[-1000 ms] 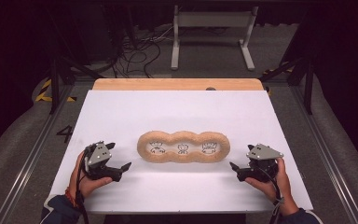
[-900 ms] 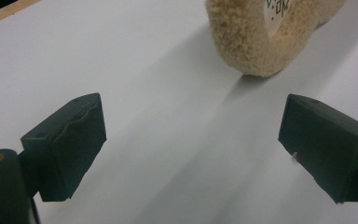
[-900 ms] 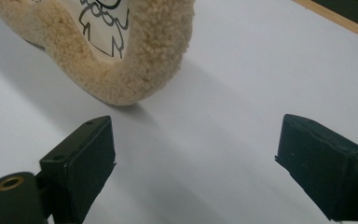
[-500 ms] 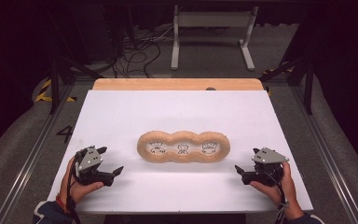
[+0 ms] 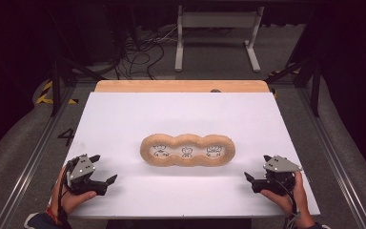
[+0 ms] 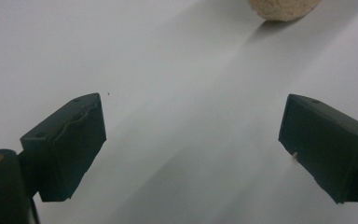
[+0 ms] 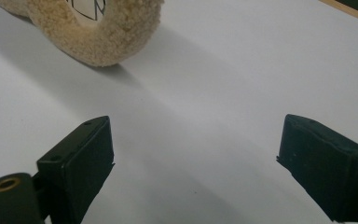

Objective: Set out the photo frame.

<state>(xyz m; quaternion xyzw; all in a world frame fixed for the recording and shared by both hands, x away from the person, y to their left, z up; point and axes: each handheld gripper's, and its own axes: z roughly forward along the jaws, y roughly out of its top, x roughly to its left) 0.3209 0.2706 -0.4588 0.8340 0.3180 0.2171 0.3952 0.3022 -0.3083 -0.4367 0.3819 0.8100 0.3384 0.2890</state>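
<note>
Between both open claws, well apart, lies the fuzzy tan three-ring frame [image 5: 187, 150]

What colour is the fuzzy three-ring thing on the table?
The fuzzy three-ring holder is tan-beige, clearest in the right gripper view.

A dark numeral "4" [image 5: 67, 137] stands on the grey floor strip just left of the white table [image 5: 124, 119], beside the metal rail. Inside the three openings of the tan fuzzy ring piece [image 5: 188, 150] lie small black line drawings, too small to read as letters or words.
</note>
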